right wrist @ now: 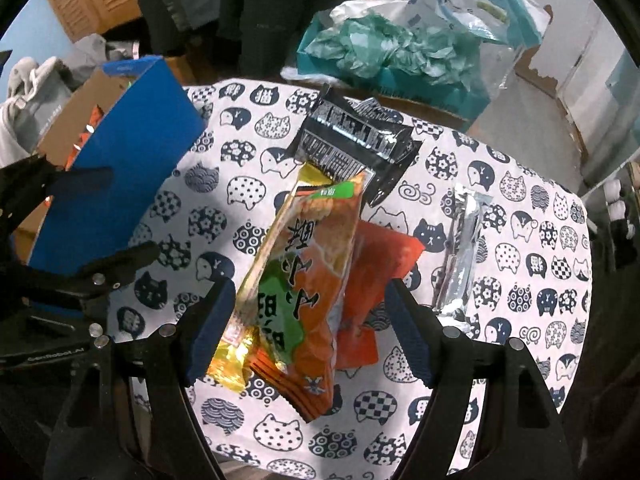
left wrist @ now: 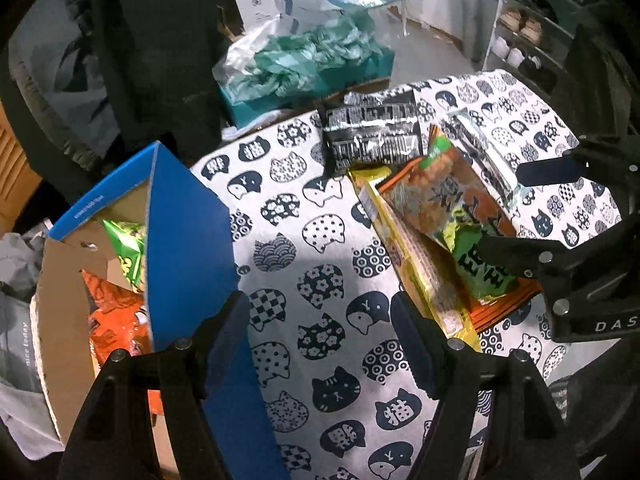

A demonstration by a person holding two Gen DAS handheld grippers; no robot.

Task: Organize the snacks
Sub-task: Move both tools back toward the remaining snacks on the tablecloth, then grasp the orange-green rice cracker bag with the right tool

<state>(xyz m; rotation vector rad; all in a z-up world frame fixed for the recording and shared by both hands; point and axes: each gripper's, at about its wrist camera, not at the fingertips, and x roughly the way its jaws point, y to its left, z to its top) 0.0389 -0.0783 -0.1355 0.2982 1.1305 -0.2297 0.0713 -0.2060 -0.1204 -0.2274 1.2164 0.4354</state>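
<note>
A pile of snack packs lies on the cat-print tablecloth: an orange-and-green pack on top, a yellow pack and a red pack under it, a black pack behind, a silver pack to the right. My right gripper is open, its jaws on either side of the orange-and-green pack. My left gripper is open and empty over bare cloth, beside the blue cardboard box that holds orange and green packs.
The blue box stands at the table's left edge. Behind the table is a teal box stuffed with green plastic bags, and dark hanging clothes. A shoe rack stands at the far right.
</note>
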